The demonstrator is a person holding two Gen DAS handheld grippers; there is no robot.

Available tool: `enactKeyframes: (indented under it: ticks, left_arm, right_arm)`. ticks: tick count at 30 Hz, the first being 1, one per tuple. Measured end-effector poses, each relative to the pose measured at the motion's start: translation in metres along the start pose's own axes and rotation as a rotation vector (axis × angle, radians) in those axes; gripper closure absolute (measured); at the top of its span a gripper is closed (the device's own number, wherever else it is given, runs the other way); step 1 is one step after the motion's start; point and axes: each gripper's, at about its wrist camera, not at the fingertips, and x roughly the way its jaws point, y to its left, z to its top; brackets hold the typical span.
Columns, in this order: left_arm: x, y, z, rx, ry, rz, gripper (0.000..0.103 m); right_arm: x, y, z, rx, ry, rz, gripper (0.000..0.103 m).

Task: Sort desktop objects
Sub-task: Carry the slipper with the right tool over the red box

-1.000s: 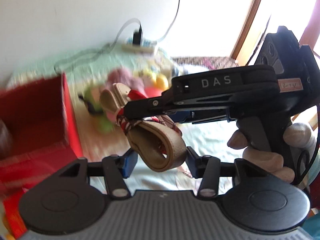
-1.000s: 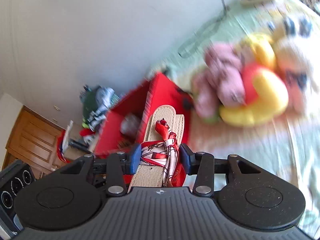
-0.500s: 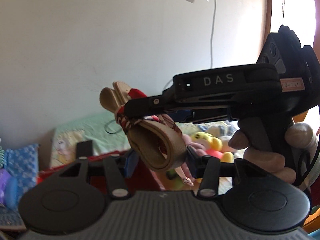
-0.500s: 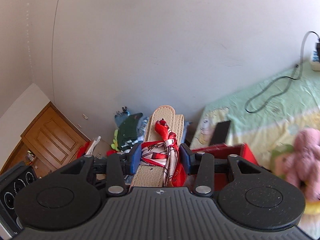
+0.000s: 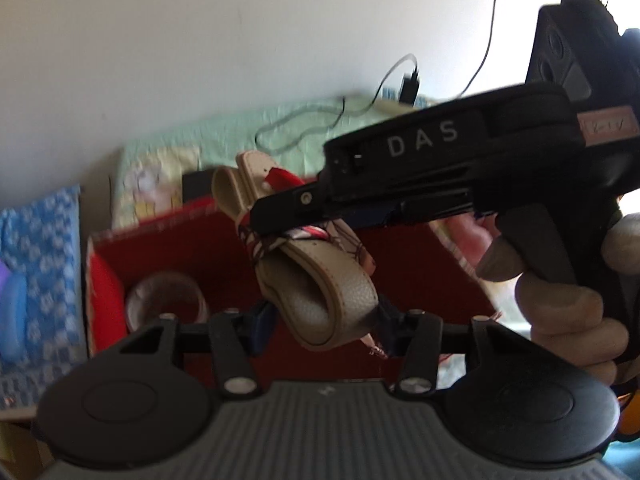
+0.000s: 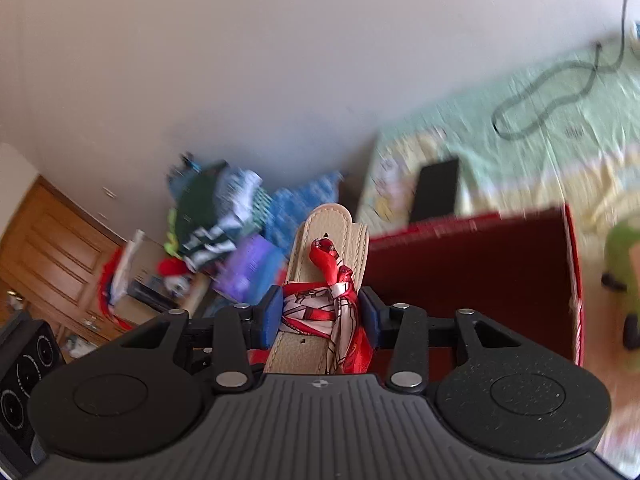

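Belt (image 6: 320,240): beige leather, folded over on itself, carried in the air by both tools at once, above the open red box.
Scarf (image 6: 320,304): red and white patterned silk, knotted round the belt's middle, one red tail sticking up along the strap.
Right gripper (image 6: 320,314): blue pads pressed in on the scarf-wrapped part of the belt from both sides, jaws about half closed and firmly on it.
Left gripper (image 5: 320,318): jaws partly closed with the belt's looped end sitting between the blue pads; both pads look to be touching the loop, so it reads as a grip.
Hand (image 5: 560,304): seen from the left wrist, fingers wrapped round the black handle of the right tool, which reaches in from the right and crosses over the belt.
Red box (image 6: 520,256): open-topped, dark red inside, lying below and beyond the belt.
Tape roll (image 5: 166,298): clear, ring-shaped, resting inside the box near its left wall, beside something red.
Black block (image 6: 436,188): flat dark rectangle just behind the box's far rim, on the pale green sheet (image 6: 560,92).
Cable (image 6: 544,92): dark, looping across that sheet.
Clutter (image 6: 216,216): blue, green and purple items heaped left of the box; too blurred to name.
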Motion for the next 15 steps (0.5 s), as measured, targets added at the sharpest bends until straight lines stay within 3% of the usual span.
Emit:
enactKeyframes:
  ticks: [7, 15]
  left_arm:
    - [0.04, 0.025, -0.02, -0.035, 0.141, -0.019, 0.053]
    - [0.056, 0.047, -0.024, -0.085, 0.221, -0.022, 0.049]
  right_arm:
    - [0.041, -0.009, -0.011, 0.054, 0.155, -0.127, 0.059]
    - [0.071, -0.007, -0.012, 0.048, 0.249, -0.223, 0.059]
